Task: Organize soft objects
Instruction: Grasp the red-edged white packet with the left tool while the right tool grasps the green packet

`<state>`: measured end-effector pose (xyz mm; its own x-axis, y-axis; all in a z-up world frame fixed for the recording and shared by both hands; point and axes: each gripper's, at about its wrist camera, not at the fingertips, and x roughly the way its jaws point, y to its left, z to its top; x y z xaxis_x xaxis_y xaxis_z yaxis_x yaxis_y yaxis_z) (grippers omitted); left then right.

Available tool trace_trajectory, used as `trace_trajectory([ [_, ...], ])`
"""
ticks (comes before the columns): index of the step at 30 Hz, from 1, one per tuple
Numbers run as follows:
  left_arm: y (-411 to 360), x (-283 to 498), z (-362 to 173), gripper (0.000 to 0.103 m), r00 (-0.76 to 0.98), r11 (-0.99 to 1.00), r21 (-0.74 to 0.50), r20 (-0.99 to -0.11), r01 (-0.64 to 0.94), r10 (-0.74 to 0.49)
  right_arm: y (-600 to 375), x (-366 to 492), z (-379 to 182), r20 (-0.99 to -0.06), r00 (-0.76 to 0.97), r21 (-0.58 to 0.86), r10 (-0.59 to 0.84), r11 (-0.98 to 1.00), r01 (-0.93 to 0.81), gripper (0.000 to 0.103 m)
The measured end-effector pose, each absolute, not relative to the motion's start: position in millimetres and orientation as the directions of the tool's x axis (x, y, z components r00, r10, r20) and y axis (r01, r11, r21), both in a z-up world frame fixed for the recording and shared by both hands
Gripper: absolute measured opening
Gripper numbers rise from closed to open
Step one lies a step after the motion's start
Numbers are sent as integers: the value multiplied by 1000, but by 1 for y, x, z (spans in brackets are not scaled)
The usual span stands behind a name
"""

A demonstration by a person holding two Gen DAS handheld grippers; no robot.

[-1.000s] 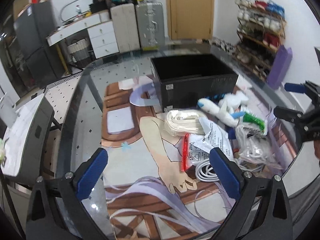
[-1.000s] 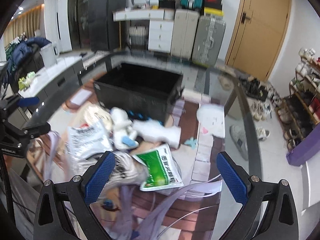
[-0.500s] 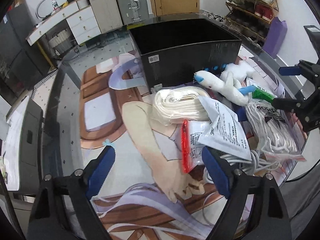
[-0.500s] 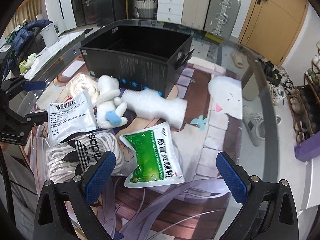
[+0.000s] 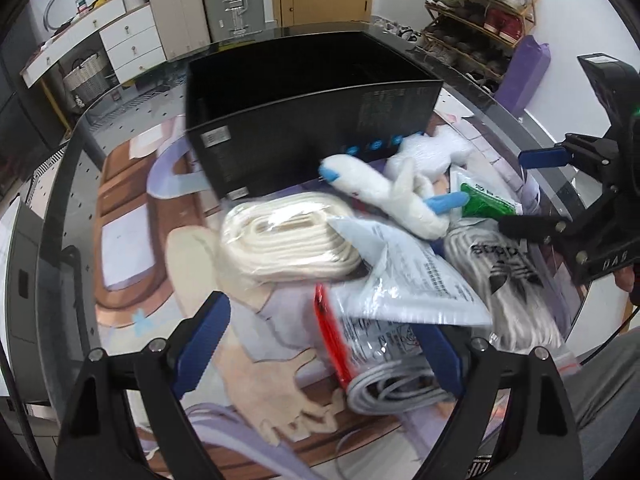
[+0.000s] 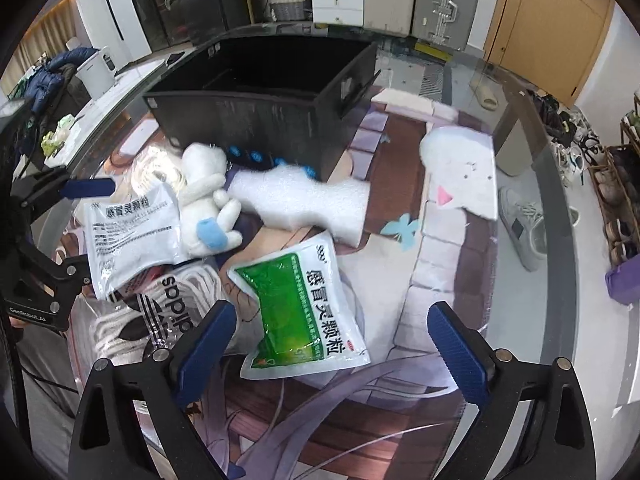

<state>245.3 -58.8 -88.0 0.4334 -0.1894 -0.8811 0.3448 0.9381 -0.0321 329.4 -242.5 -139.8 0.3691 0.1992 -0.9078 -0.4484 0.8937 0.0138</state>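
A pile of soft items lies in front of an open black box (image 5: 312, 120) (image 6: 256, 120). It holds a white plush toy (image 5: 388, 196) (image 6: 204, 208), a white foam piece (image 6: 304, 204), a green medicine pouch (image 6: 304, 312) (image 5: 486, 204), a white pouch (image 6: 132, 232) (image 5: 404, 276), a bagged white rope coil (image 5: 288, 240), a bagged rope with an adidas logo (image 6: 160, 320) (image 5: 508, 280) and a bagged grey cable (image 5: 396, 384). My left gripper (image 5: 320, 344) is open over the cable bag. My right gripper (image 6: 328, 344) is open over the green pouch.
The items rest on a round glass table with a printed mat (image 6: 448, 264). Suitcases (image 5: 208, 4), white drawers (image 5: 132, 40), a door (image 6: 548, 28) and a shoe rack (image 5: 480, 12) stand around the room. Each gripper shows at the other view's edge.
Both grippers have moved forward and down toward the pile, so the box and items look larger. Both stay open and nothing has been picked up.
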Motion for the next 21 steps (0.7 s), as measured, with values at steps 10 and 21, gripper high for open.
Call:
trace_trajectory([
  [10,-51,241,-85,91,438,942,-24,-881,336,-179,-241,329,-147,-909,320,94,266,880,-466,87],
  [21,-58,235,-89,90,426,940,-64,-880,335,-212,-251,330,-141,-907,366,37,209,905,-425,86],
])
